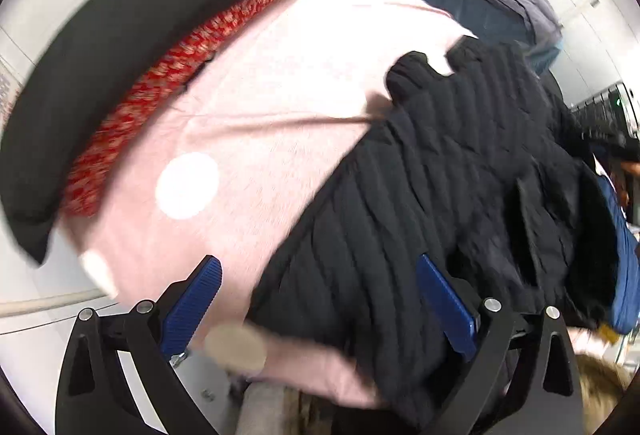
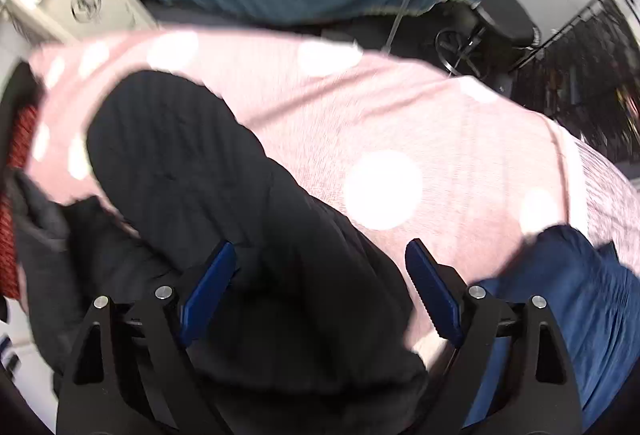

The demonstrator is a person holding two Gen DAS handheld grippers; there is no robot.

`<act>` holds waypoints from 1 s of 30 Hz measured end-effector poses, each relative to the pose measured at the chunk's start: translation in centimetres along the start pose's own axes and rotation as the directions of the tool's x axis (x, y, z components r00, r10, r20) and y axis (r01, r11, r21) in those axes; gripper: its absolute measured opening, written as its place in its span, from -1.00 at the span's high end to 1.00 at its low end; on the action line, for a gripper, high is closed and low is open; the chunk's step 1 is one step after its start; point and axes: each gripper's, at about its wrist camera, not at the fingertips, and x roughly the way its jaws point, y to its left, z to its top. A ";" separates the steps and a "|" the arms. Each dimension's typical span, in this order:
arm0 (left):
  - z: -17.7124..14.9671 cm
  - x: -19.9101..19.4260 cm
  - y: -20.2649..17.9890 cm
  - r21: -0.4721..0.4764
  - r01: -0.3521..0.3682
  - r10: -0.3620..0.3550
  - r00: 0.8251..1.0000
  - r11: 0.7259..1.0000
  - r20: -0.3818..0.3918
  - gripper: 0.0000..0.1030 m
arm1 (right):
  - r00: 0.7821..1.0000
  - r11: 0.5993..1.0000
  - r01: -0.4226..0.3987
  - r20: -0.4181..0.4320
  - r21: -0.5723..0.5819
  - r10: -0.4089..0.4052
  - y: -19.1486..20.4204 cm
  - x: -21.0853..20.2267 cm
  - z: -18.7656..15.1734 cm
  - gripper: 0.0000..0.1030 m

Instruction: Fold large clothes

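Pink dotted sheet (image 2: pixel 400 107) carrying a black quilted jacket (image 1: pixel 440 175); left tool (image 1: pixel 320 299) and right tool (image 2: pixel 320 275) both spread wide, gripping nothing.

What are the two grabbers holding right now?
Nothing. The left gripper and the right gripper are both open above the black jacket, pads not pressing it.

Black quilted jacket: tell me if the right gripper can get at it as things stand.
Probably yes: the right gripper is open directly over the black quilted jacket, and nothing lies between them.
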 end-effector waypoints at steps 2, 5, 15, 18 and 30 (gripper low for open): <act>0.9 3.7 -0.6 -0.002 0.030 -0.030 0.995 1.000 -0.090 -0.82 | 0.998 0.999 0.025 -0.050 -0.039 -0.027 1.0 1.6 -0.2 -0.48; 1.0 7.6 -3.1 0.028 0.061 -0.056 0.985 0.998 -0.161 -0.53 | 0.998 0.997 0.043 -0.044 -0.063 -0.046 1.6 1.5 -1.7 0.60; 6.6 -0.1 -9.3 0.160 -0.100 0.090 0.994 0.982 0.069 0.81 | 0.886 0.944 -0.313 0.392 0.107 0.249 -6.9 -17.3 -9.3 0.87; 10.8 -4.5 -10.9 0.175 -0.157 0.116 0.968 0.972 0.224 0.82 | 0.800 0.925 -0.355 0.555 0.133 0.227 -9.0 -23.7 -12.8 0.87; 19.6 -1.2 -12.6 0.006 -0.098 0.095 0.976 0.995 0.195 -0.10 | 0.902 0.569 -0.423 0.387 0.706 0.190 -22.7 -11.3 -23.6 0.48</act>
